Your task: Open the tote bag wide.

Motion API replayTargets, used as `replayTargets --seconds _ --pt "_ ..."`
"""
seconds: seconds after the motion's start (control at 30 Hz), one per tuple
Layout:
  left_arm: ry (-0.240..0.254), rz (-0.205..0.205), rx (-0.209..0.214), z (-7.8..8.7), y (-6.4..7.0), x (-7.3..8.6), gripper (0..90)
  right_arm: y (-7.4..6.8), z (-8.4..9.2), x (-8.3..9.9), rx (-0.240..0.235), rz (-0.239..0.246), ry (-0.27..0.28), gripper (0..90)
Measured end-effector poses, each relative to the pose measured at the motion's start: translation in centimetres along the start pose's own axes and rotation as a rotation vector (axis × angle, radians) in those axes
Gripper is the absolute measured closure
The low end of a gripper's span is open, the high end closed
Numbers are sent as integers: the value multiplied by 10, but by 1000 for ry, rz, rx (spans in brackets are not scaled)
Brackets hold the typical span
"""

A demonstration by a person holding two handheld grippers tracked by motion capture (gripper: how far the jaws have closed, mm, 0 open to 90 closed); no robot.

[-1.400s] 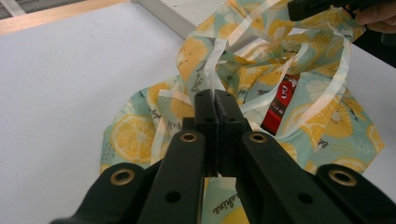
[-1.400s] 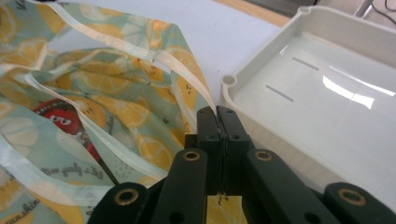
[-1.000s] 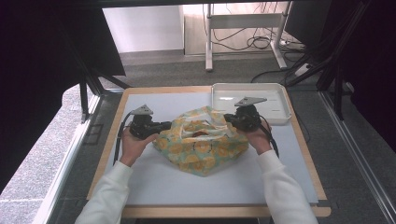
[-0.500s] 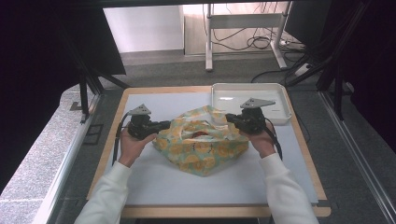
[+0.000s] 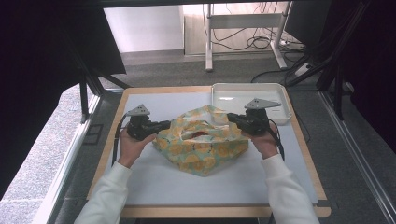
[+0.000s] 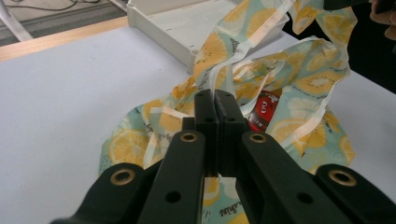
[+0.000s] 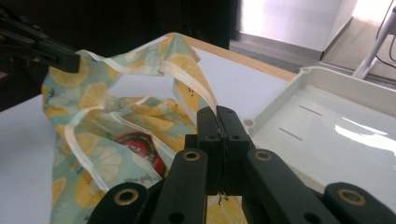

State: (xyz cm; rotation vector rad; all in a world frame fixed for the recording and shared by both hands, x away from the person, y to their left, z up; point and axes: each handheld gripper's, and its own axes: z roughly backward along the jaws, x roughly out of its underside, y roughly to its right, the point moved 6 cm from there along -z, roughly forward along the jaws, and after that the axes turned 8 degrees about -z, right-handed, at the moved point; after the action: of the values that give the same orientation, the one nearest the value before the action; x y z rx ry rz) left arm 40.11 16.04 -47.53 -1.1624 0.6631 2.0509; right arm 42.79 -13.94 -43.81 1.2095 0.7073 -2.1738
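Lemon-print cloth bag (image 5: pixel 201 145) lies near the middle of the white bench top (image 5: pixel 154 186), its far right part just short of the empty white tray (image 5: pixel 247 95) at the far right corner; a red-labelled item (image 6: pixel 262 112) is seen inside the mouth. Left gripper (image 5: pixel 164 125) is pressed together on the bag's rim at the left side, jaws pinching a fold of cloth and pale trim (image 6: pixel 219 79); right gripper (image 5: pixel 232 118) is likewise clamped on the rim at the right side, trim caught between the closed jaws in the right gripper view. Step judged to be the spreading of the mouth; to be done well, both pinches should be kept firm and pulled apart evenly towards the left and right edges, level with each other; the rim should be lifted only slightly so the contents are not tipped; slipping of the thin trim is the likely fault.
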Motion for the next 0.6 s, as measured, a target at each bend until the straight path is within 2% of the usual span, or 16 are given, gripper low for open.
replayTargets --seconds 0.1,0.23,0.6 --pt "4 0 2 1 1 -1 900 -9 3 -3 -13 20 10 882" --pt "12 -2 3 3 3 -2 900 -12 4 -2 -19 27 5 882" --pt "20 -8 10 8 10 -1 900 -11 14 7 -25 3 5 882"
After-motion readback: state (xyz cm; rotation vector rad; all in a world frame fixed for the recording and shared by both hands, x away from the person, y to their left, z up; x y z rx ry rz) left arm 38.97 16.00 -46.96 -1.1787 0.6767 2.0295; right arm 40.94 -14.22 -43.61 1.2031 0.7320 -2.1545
